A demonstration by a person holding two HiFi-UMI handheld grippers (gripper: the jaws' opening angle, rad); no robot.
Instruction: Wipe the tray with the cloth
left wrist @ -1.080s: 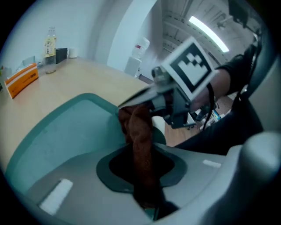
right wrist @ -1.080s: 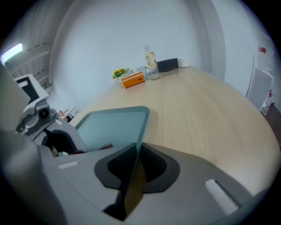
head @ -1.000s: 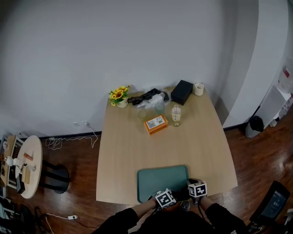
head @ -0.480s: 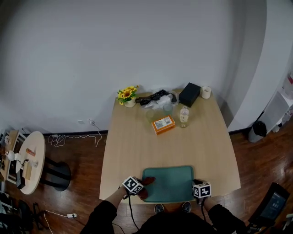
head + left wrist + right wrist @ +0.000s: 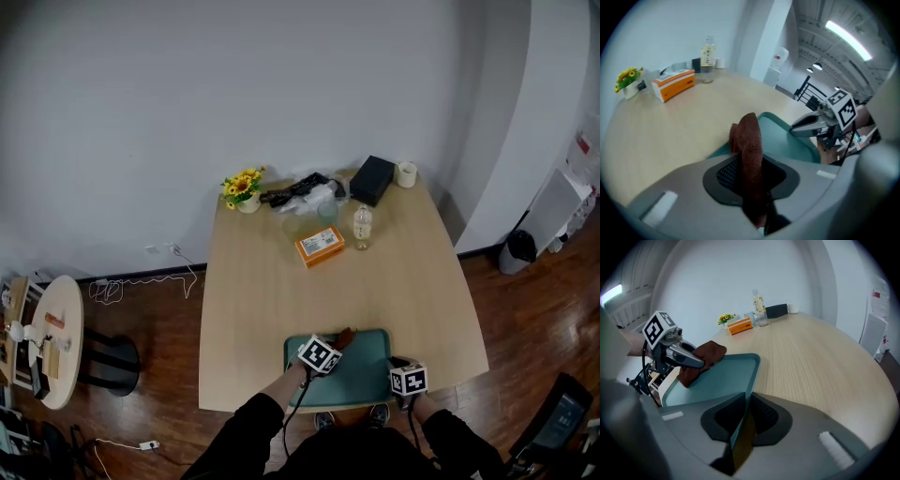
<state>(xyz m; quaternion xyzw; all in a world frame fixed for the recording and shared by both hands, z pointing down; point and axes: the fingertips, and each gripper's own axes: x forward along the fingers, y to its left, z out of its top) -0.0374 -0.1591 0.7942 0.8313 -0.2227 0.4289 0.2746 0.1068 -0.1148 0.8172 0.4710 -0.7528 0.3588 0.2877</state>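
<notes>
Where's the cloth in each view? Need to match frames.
Head view: cloth low centre, at the middle of the tray's far edge.
Left gripper view: cloth dead centre, clamped in the left gripper, tray behind it.
Right gripper view: cloth left of centre, over the tray's far-left part.
Shared landmark: the orange box at the table's far end, in all three views.

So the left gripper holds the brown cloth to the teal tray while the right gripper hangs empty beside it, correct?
Not empty: the right gripper is shut on the near edge of the teal tray, as the right gripper view shows. The left gripper does hold the brown cloth to it.
</notes>
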